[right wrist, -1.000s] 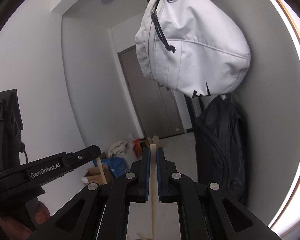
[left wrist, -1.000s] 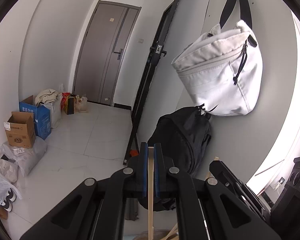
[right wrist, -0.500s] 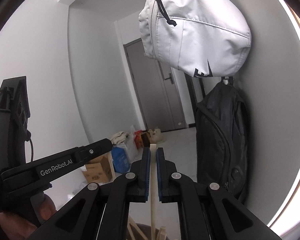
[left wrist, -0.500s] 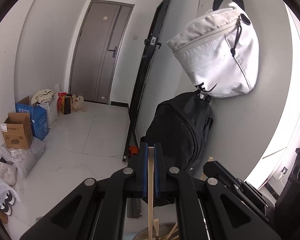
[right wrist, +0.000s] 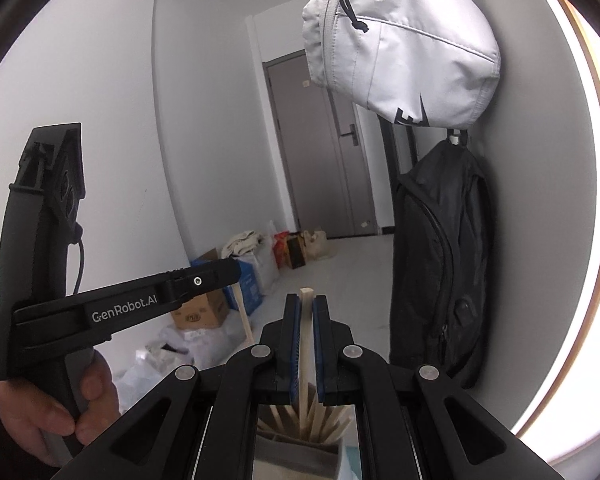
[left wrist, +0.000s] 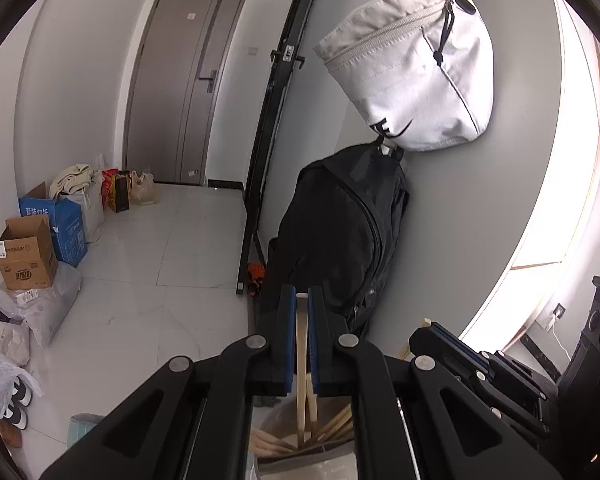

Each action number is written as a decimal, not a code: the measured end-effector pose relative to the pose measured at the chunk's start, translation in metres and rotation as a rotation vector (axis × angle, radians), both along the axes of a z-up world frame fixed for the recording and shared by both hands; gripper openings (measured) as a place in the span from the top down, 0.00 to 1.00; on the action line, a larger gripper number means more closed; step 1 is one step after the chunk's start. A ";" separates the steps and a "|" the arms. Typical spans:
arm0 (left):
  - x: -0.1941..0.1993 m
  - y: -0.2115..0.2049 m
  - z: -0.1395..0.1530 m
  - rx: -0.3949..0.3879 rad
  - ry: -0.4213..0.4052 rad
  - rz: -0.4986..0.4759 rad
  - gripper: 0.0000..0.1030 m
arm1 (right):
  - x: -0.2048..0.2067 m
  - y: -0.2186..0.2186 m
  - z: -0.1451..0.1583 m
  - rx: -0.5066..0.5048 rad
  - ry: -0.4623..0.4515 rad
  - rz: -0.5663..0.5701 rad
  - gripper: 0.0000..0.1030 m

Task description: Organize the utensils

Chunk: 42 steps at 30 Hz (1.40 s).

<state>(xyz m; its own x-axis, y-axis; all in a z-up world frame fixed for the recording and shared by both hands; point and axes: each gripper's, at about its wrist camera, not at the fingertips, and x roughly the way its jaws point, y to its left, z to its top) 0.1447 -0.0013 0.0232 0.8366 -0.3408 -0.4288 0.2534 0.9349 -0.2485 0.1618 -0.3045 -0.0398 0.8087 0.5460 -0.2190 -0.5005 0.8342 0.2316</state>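
Both grippers are clamped on a stick each. The left gripper (left wrist: 301,316) has its blue-padded jaws pinched narrow on a pale square wooden chopstick (left wrist: 301,360) that runs straight down into the grey utensil holder (left wrist: 300,456) below it, where a bunch of other wooden chopsticks (left wrist: 332,426) lean fanned out. The right gripper (right wrist: 307,320) is doing the same thing: jaws tight on its own pale wooden chopstick (right wrist: 306,344), with the lower end down among the sticks in the holder.

Stuff around: a white fabric bag (left wrist: 416,68) hangs on the grey wall, with a black backpack (left wrist: 348,236) hanging right under it, close behind the holder on the right side. A tall black metal frame (left wrist: 272,120) leans at the wall corner. Further back there's a grey door (left wrist: 184,80), and cardboard boxes (left wrist: 26,252) plus plastic bags along the left wall on the white tiled floor (left wrist: 140,280).

The right wrist view shows the left gripper from the side, its black arm marked GenRobot.AI, with the person's left hand (right wrist: 56,404) wrapped round the handle. The left wrist view only catches the tip of the right gripper poking in from the right, but it gets the floor clutter and a black speaker-like box (left wrist: 596,340) at the far right edge.

The two grippers sit near each other above the holder. Floor to the left is open; the backpack and wall crowd the right.
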 end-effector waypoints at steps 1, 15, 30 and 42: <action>-0.002 -0.002 0.000 0.019 0.006 0.006 0.98 | -0.001 -0.001 -0.001 -0.004 0.006 0.001 0.95; -0.011 0.003 -0.012 -0.037 0.214 -0.131 0.97 | -0.025 0.000 -0.007 -0.059 0.111 0.115 0.92; -0.079 0.011 0.014 -0.031 0.129 0.004 0.36 | -0.089 -0.042 0.012 0.015 0.114 0.030 0.38; -0.129 0.016 0.033 0.023 -0.002 0.114 0.17 | -0.153 -0.047 0.024 0.039 -0.006 0.009 0.03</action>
<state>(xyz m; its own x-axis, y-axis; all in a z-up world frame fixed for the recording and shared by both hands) 0.0153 0.0143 0.0564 0.8702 -0.2336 -0.4337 0.1460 0.9632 -0.2259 0.0085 -0.3510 -0.0159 0.8047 0.5615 -0.1929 -0.5096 0.8199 0.2608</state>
